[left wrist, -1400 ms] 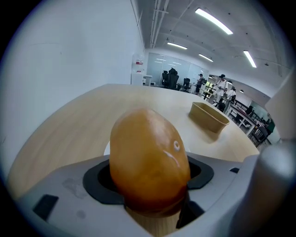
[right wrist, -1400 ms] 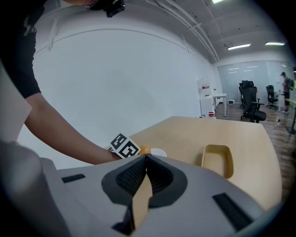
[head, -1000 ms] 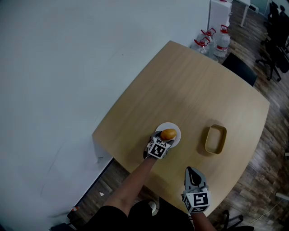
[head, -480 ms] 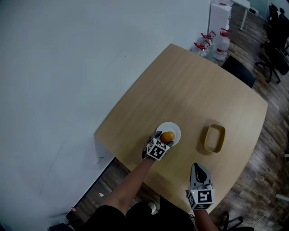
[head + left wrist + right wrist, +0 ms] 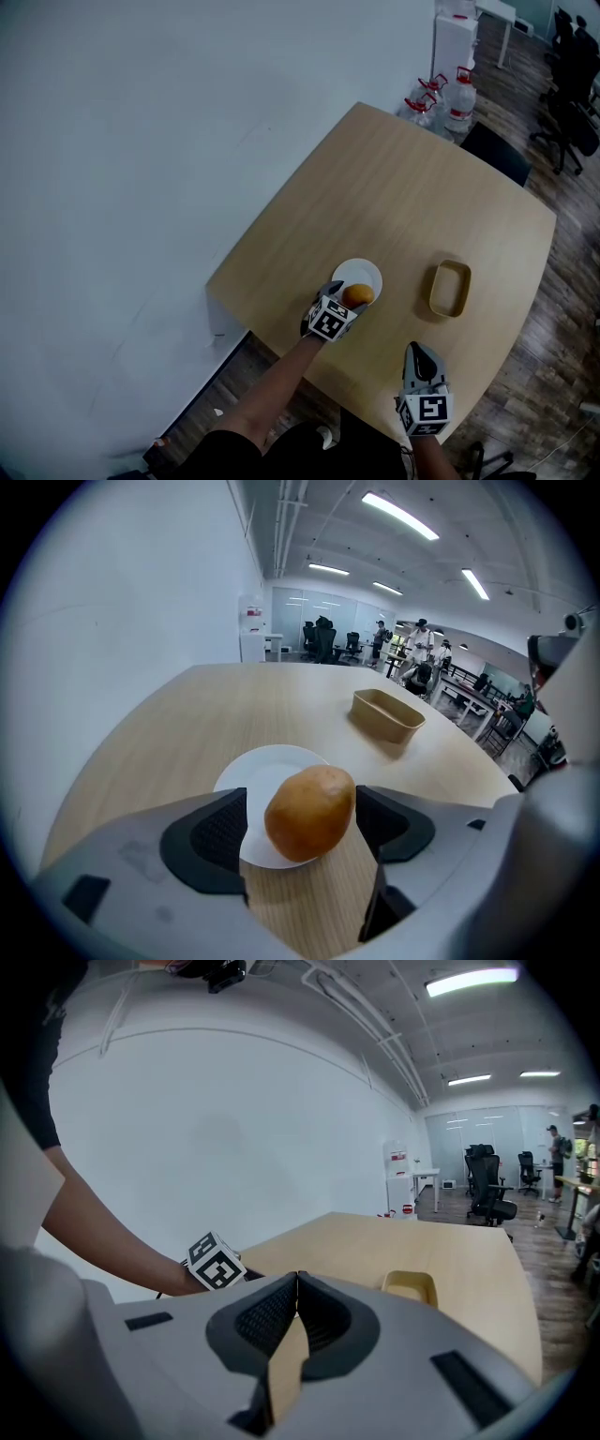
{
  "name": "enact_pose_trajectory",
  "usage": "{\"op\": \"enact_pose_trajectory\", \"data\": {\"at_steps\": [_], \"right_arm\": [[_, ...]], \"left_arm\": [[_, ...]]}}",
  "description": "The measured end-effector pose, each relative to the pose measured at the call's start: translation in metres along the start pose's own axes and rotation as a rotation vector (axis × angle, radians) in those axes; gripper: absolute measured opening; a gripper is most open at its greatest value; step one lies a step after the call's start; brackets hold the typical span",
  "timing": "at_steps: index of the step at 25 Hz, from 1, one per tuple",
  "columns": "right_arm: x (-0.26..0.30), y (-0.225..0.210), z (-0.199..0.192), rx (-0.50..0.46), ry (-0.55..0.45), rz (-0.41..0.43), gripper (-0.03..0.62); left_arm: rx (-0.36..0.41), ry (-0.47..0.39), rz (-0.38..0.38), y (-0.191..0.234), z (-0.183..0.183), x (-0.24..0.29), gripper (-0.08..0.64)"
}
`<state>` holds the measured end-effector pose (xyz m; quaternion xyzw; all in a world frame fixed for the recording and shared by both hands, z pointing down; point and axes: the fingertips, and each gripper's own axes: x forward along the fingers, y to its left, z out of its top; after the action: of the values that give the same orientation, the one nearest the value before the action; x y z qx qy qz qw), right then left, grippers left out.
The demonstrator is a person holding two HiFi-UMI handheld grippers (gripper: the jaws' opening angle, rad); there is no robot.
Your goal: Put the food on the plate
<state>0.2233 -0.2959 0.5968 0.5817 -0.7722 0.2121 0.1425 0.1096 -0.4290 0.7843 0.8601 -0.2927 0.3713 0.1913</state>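
A brown potato point(image 5: 357, 295) point(image 5: 310, 811) sits between the jaws of my left gripper point(image 5: 344, 303) point(image 5: 302, 829), which is shut on it. The potato hangs over the near edge of the round white plate point(image 5: 358, 275) point(image 5: 267, 771) on the wooden table point(image 5: 403, 187). My right gripper point(image 5: 420, 351) point(image 5: 297, 1283) is shut with nothing in it, low near the table's front edge, to the right of the left arm.
A tan oblong tray point(image 5: 449, 289) point(image 5: 386, 714) point(image 5: 409, 1287) lies on the table to the right of the plate. Water bottles point(image 5: 448, 89) stand on the floor past the table's far corner. Office chairs point(image 5: 572, 84) are at the far right. A white wall runs along the left.
The potato has come back from the plate's middle toward its near edge together with my left gripper. My right gripper has drawn back a little toward the table's front edge.
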Motion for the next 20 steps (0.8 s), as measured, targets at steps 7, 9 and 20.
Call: {"op": "enact_pose_trajectory", "data": {"at_steps": [7, 9, 20], "right_arm": [[-0.002, 0.003, -0.002, -0.016, -0.043, -0.001, 0.06], [-0.007, 0.009, 0.006, -0.018, -0.03, -0.001, 0.06], [-0.045, 0.052, 0.006, -0.031, -0.057, -0.006, 0.06]], "left_arm": [[-0.044, -0.034, 0.008, -0.002, -0.003, -0.016, 0.334], [-0.063, -0.059, 0.012, -0.003, 0.003, -0.029, 0.334], [-0.196, -0.232, -0.028, -0.043, 0.003, -0.122, 0.334]]}}
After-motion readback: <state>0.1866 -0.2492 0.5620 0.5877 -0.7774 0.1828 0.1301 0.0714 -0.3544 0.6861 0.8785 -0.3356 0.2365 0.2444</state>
